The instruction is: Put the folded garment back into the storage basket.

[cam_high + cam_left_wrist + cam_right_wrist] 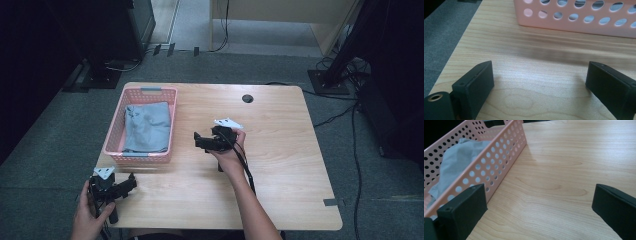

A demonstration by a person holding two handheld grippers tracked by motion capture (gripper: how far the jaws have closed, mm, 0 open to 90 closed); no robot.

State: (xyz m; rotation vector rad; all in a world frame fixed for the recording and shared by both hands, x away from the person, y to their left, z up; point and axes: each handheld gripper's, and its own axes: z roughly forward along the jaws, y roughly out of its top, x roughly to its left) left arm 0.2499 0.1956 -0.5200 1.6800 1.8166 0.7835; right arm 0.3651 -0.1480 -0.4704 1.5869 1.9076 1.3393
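- The desk (280, 165) is bare wood around both claws, and the pink basket (112, 137) stands at its left side with its long edge close to the desk's left rim — a sideways knock there could, I judge, slide the basket toward or over that edge.
- The grey cloth (147, 127) lies folded inside the basket, below the rim and touching no claw; a careless pinch at one corner would likely drag it open and undo the fold.
- The right claw (199, 140) hovers just beside the basket's right wall with its jaws spread wide and nothing between them — reaching in from this angle, the near jaw could catch the perforated wall (499, 162) and tip or shove the basket.
- The left claw (131, 182) rests low near the desk's front-left corner, jaws also spread and empty, facing the basket's near wall (579, 17); pushing forward, it could nudge the basket away.
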